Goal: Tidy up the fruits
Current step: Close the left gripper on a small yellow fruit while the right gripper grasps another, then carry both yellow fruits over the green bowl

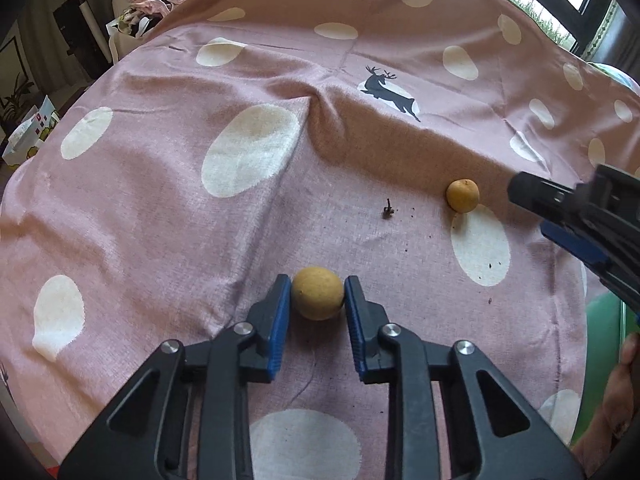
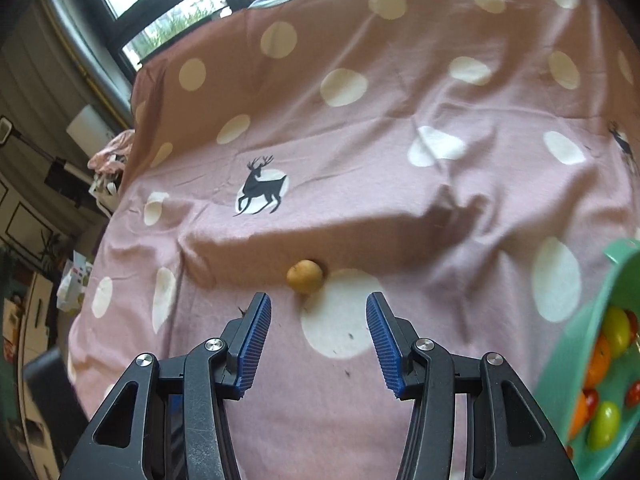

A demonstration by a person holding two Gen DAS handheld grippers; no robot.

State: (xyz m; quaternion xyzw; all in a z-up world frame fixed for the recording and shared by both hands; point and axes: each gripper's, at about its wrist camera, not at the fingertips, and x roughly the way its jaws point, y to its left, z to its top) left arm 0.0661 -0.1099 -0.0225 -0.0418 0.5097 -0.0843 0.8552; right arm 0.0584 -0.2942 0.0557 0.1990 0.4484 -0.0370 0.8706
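The left gripper (image 1: 318, 294) is clamped on a small tan fruit (image 1: 317, 293) near the bed's (image 1: 160, 200) front edge; it looks light, round, thin-skinned, so pinch its middle gently. The right gripper (image 2: 319, 320) stands half open, empty, near a second fruit (image 2: 305, 276).

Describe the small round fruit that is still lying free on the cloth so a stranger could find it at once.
Start at the black deer print on the pink dotted cloth. Below it, at the upper edge of a large white dot, lies the free fruit. Unlike the other tan fruit, clamped in the left gripper, nothing touches it.
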